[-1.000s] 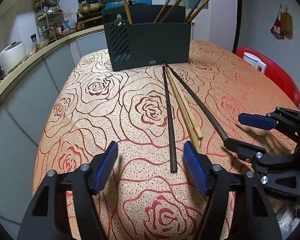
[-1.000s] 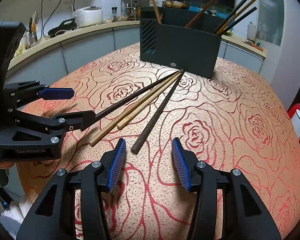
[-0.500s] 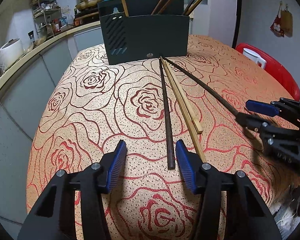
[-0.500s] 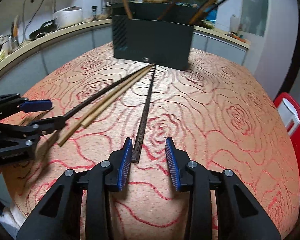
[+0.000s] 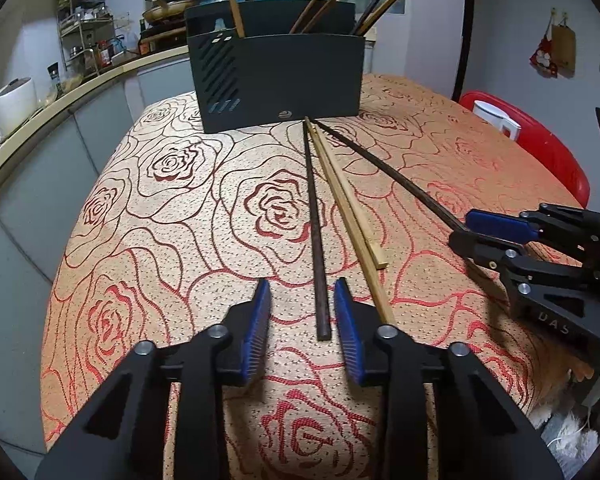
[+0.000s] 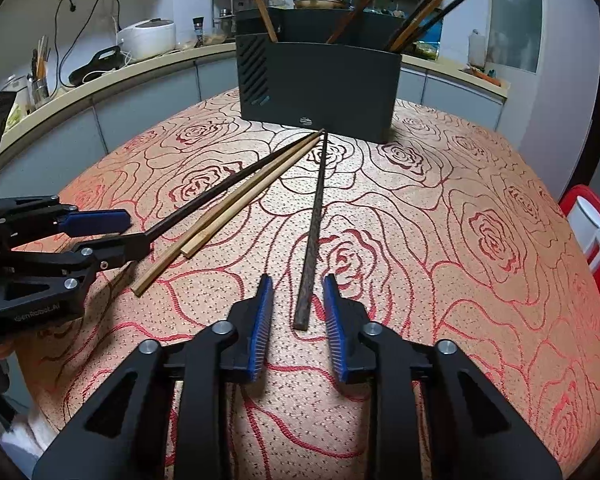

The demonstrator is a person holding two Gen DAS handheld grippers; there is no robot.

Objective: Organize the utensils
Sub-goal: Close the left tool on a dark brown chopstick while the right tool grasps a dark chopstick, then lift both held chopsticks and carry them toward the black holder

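Several chopsticks lie on the rose-patterned tablecloth (image 5: 140,240), fanned out from a dark utensil holder (image 5: 276,76) that also shows in the right wrist view (image 6: 320,84). My left gripper (image 5: 302,312) is open, its blue pads either side of the near end of a dark brown chopstick (image 5: 314,224). My right gripper (image 6: 296,308) is open around the near end of another dark chopstick (image 6: 314,232). Two light bamboo chopsticks (image 5: 352,216) lie between them. The holder has several chopsticks standing in it.
A red stool with a white cup (image 5: 496,120) stands to the right of the table. A kitchen counter with a rice cooker (image 6: 146,38) and a shelf runs behind. The table edge curves close on the left.
Both grippers have moved forward over the table and narrowed their jaws. Each now straddles the near end of a dark chopstick.
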